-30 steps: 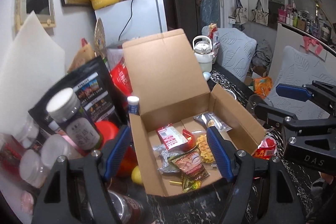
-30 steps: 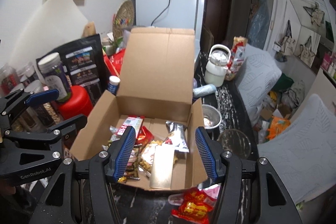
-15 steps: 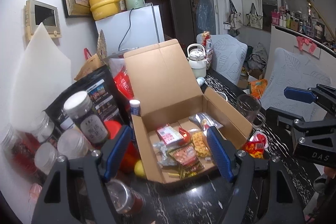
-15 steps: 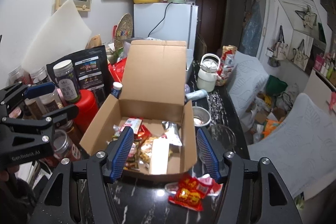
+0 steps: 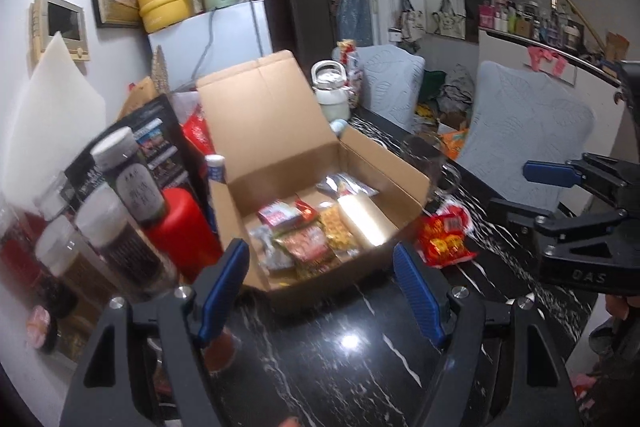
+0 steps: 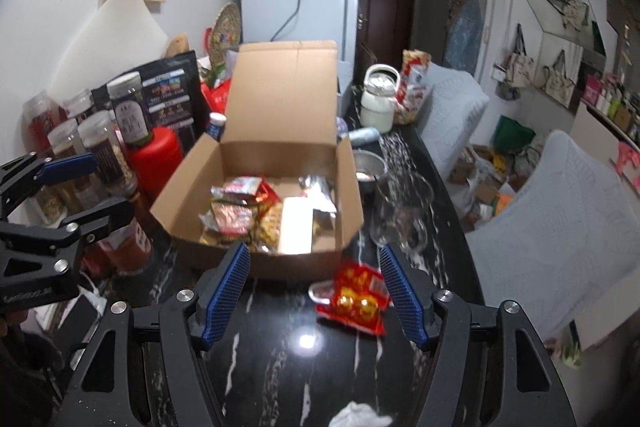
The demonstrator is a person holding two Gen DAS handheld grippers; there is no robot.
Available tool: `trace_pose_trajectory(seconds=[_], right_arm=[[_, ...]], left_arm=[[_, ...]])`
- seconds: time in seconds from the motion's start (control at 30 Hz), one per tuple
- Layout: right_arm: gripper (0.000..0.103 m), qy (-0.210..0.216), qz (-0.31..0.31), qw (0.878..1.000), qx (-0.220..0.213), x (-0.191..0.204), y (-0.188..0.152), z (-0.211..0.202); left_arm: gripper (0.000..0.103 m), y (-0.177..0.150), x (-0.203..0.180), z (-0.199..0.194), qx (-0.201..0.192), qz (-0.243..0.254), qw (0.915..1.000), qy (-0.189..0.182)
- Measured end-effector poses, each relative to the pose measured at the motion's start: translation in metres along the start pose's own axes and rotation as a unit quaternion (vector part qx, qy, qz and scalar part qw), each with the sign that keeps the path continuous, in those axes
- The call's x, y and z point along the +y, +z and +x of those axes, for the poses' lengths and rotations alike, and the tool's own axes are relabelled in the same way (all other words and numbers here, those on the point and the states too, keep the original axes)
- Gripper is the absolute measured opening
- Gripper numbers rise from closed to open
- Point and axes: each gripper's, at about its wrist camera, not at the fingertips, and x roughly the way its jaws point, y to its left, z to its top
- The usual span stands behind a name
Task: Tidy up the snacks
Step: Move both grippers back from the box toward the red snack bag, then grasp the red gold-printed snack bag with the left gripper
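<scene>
Step in hand, as I judge it: between packets, lining up on the next snack. The open brown cardboard box (image 6: 256, 203), lid flap standing up at its far side, sits mid-tabletop and already holds a loose heap of foil and plastic snack packets (image 6: 264, 215). One crinkly red snack packet with gold print (image 6: 356, 297) lies outside it on the black white-veined marble tabletop (image 6: 288, 355), just in front of the box's near right corner.

My right fingers (image 6: 316, 297) are empty and their jaws are opening; the red packet lies beyond and between the blue pads (image 6: 226, 291), close to the right-hand one, with no pad touching it. My left fingers (image 5: 320, 291) stand spread and empty too, aimed at the near wall of the box.

Both tools tilt downward toward the tabletop, side by side, each visible at the edge of the other's view.

Next move, probably: right fingers go forward and lower so the pads straddle the red packet, close on its crumpled body, lift clear of the box wall, then drop it among the others. The packet looks slippery and thin, so a low, centred grip seems wise.

A clear glass jug (image 6: 400, 211) stands just right of the box, near the lifting path.
</scene>
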Motion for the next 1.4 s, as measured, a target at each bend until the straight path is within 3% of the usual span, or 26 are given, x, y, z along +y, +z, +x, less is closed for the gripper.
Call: trace_pose_trajectory(seconds=[0.33, 0.5, 0.63, 1.1, 1.4], right_arm=[[0.068, 0.018, 0.041, 0.998, 0.050, -0.015, -0.046, 0.025], [0.068, 0.021, 0.050, 0.996, 0.075, -0.031, -0.063, 0.042], [0.068, 0.028, 0.056, 0.994, 0.095, -0.047, -0.075, 0.056], [0.068, 0.000, 0.096, 0.986, 0.136, -0.124, -0.111, 0.091], [0.068, -0.012, 0.110, 0.985, 0.134, -0.154, -0.112, 0.106]], left_arm=[[0.074, -0.028, -0.014, 0.028, 0.045, -0.036, 0.9971, -0.049], [0.074, -0.041, -0.038, 0.054, 0.068, -0.035, 0.9959, -0.047], [0.074, -0.045, -0.057, 0.076, 0.090, -0.046, 0.9920, -0.076], [0.074, -0.024, -0.125, 0.152, 0.127, -0.028, 0.9825, -0.134], [0.074, -0.016, -0.153, 0.206, 0.156, -0.024, 0.9780, -0.136]])
